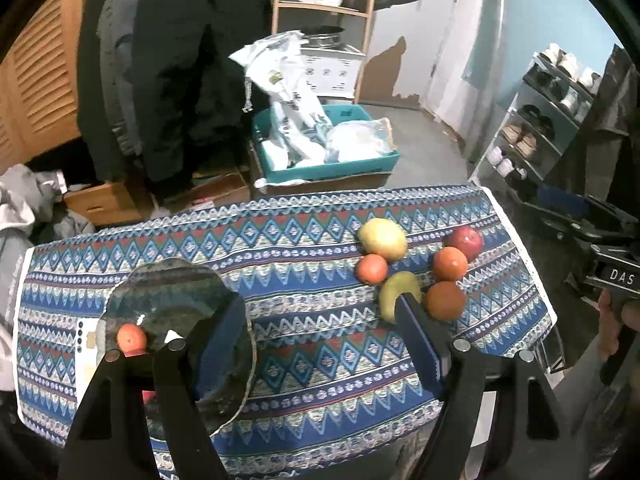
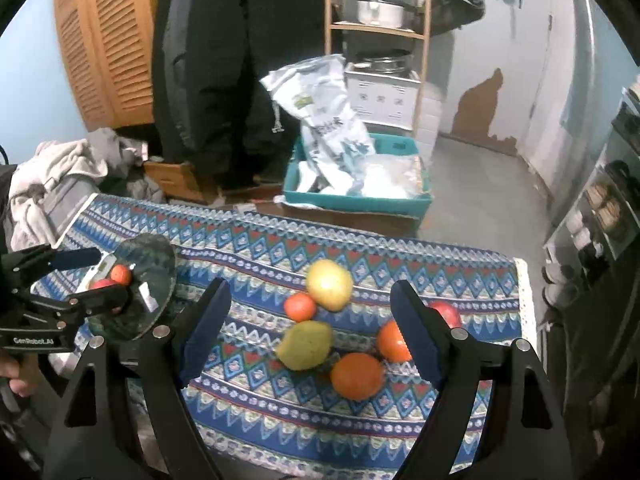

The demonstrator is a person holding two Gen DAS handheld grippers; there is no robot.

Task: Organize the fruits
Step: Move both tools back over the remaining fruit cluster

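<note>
A clear glass plate [image 1: 176, 312] at the table's left holds a small orange fruit [image 1: 131, 338] and a red fruit [image 2: 102, 283]. My left gripper [image 1: 320, 340] hangs open above the cloth, its left finger over the plate, nothing between its jaws. At the right lies the loose cluster: a yellow fruit [image 2: 329, 285], a small orange-red fruit [image 2: 300, 306], a green mango [image 2: 306, 345], two oranges [image 2: 357, 376] [image 2: 392, 342] and a red apple [image 2: 446, 312]. My right gripper [image 2: 312, 332] is open above the cluster, with the mango seen between its fingers and untouched.
A patterned blue tablecloth [image 1: 320, 380] covers the small table, whose far edge and right edge are close to the fruit. A white flat object [image 1: 86, 336] lies under the plate's left side. Behind stand a person in dark clothes [image 1: 180, 80], a teal crate [image 1: 320, 168] and a shoe rack [image 1: 540, 120].
</note>
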